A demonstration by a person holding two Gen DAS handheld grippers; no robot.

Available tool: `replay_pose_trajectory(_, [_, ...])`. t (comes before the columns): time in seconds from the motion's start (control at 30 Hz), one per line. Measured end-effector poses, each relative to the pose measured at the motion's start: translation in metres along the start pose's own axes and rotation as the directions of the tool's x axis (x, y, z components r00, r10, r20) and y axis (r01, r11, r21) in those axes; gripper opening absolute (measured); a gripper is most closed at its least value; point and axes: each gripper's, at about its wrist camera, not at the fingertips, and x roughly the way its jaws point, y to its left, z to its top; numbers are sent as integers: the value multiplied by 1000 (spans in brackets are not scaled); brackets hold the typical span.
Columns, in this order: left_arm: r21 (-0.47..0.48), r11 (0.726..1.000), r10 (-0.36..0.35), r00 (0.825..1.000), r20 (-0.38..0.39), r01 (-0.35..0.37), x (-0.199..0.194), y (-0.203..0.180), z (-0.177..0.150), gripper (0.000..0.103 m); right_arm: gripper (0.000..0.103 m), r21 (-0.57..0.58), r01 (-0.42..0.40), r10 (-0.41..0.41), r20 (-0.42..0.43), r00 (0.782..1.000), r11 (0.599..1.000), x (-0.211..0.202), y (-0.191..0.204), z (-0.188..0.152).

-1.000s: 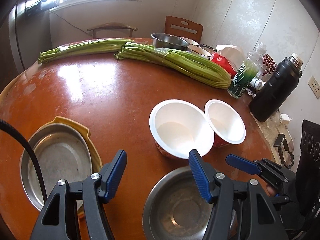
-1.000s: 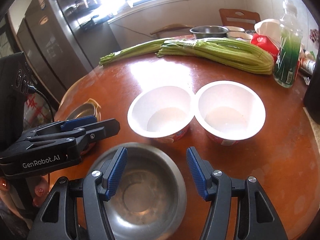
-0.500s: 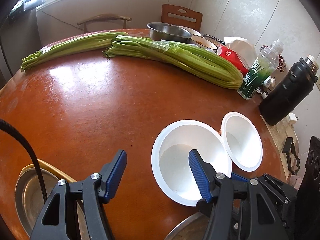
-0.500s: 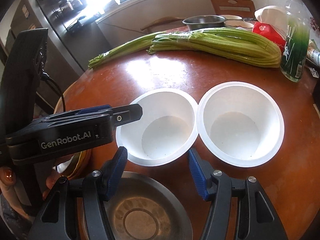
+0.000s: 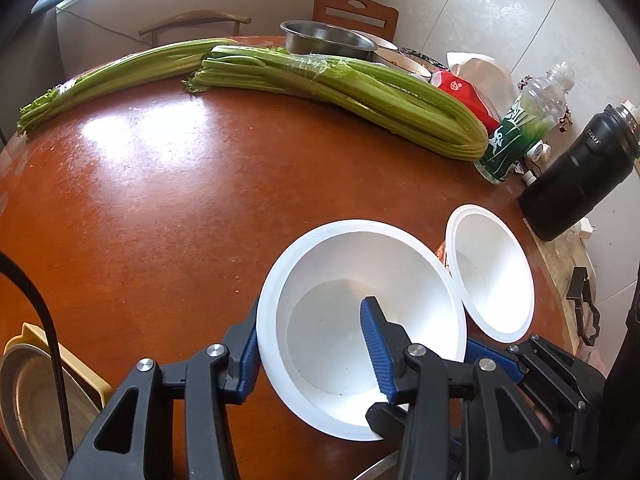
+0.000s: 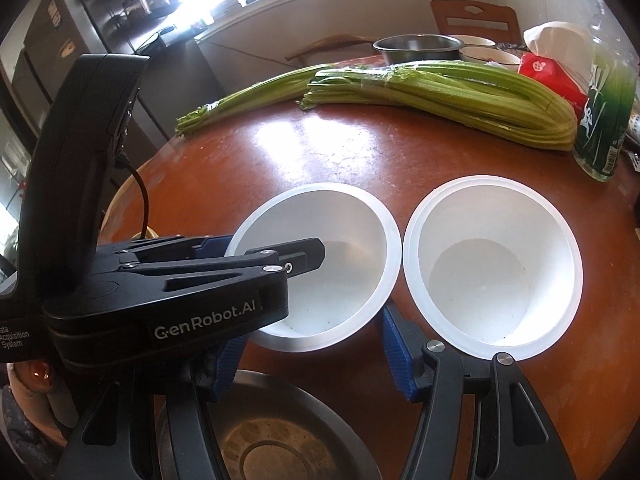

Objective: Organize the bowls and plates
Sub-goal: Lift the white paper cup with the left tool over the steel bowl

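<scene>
Two white plastic bowls stand side by side on the brown round table. My left gripper is open and straddles the near left wall of the left white bowl: one finger outside, one inside. The same bowl and the right white bowl show in the right wrist view. My right gripper is open, just in front of the left bowl's near rim, above a steel bowl. The right white bowl also shows in the left wrist view.
A steel plate on a yellow dish lies at the near left. Celery bundles, a steel basin, a red packet, a green bottle and a black flask line the far and right sides.
Both grippers moved forward toward the white bowls. My left gripper's fingers now stand on either side of the left bowl's wall; the steel bowl has slid out of the left view.
</scene>
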Motion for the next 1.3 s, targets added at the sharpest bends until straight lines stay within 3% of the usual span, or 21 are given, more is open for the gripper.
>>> replay_pose_trajectory(0.67, [-7, 1000, 8, 998, 69, -8, -40, -4, -16, 46, 64, -80, -2, 6, 56, 998, 997, -24, 21, -6])
replay_pose_trajectory(1.3, [4, 1000, 23, 986, 163, -24, -96, -22, -46, 46, 64, -150, 1, 20, 138, 990, 989, -75, 46, -25])
